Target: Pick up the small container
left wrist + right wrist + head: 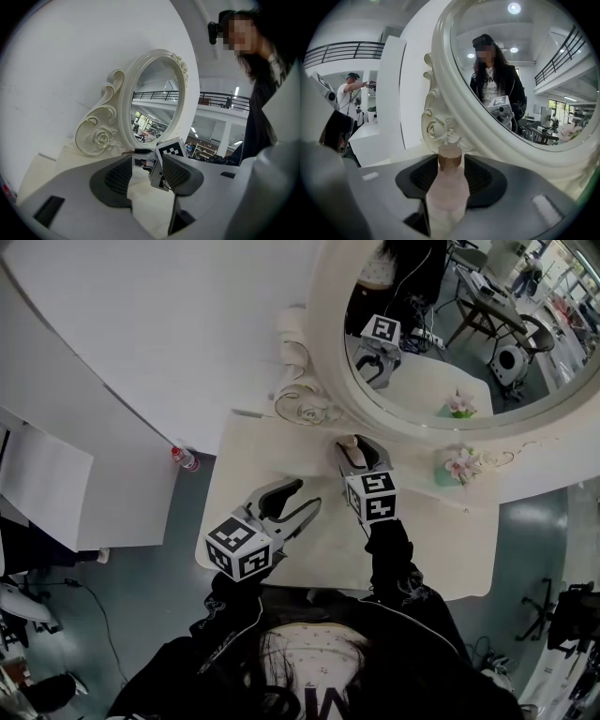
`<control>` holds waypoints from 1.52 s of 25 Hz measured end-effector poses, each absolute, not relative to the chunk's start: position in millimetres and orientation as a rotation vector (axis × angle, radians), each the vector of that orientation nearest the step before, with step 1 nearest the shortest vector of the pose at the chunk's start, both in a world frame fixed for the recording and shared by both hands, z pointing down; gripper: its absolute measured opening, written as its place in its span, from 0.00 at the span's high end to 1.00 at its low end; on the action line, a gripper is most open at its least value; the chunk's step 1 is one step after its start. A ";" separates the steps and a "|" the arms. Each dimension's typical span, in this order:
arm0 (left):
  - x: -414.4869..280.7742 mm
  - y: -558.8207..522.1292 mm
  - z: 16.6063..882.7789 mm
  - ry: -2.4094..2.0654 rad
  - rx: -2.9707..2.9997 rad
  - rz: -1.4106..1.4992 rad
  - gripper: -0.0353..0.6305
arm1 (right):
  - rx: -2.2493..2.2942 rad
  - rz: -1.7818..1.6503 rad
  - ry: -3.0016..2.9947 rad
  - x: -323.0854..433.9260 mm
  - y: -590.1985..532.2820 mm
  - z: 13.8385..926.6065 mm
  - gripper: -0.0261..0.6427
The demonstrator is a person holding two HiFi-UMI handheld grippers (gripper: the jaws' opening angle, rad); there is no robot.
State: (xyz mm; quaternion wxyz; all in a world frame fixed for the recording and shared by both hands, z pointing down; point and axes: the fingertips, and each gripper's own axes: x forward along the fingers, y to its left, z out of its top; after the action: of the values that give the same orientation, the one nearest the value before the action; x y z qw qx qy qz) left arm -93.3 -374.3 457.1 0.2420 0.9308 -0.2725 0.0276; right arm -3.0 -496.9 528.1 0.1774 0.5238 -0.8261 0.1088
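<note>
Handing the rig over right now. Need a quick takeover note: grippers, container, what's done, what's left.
Left gripper: open, empty, over the table.
Right gripper: jaws wide, small pink bottle with a bronze cap between them. The pads don't appear to press on it.
Bottle: near the base of the mirror.
Done: right gripper placed around the bottle.
Left: close on it, then lift.

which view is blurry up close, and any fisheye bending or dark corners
Right gripper view: the pink bottle inside the right claw is soft, the mirror frame behind it sharper; black corners, bowed lines. Left gripper view: same fisheye vignette, left claw fairly sharp. Head view: straight edges, flat even light.
</note>
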 end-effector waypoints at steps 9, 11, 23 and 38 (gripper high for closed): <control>-96.7 -376.6 460.9 -0.743 2.540 0.085 0.64 | 1.498 0.334 -2.353 -7.9 -503.1 530.3 0.71; -97.8 -377.8 462.4 -0.746 2.536 0.086 0.64 | 1.525 0.356 -2.355 -7.9 -504.3 530.7 0.72; -98.7 -377.5 468.5 -0.739 2.528 0.103 0.64 | 1.556 0.407 -2.331 -5.5 -505.0 529.6 0.75; -94.3 -368.4 476.9 -0.707 2.513 0.145 0.64 | 1.496 0.429 -2.373 -15.1 -482.8 496.0 0.75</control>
State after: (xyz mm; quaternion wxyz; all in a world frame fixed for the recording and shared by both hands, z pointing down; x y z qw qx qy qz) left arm -94.3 -368.4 476.9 0.2604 0.9280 -0.2611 0.0536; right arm -15.1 -482.8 496.0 0.1516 0.5211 -0.8266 0.1494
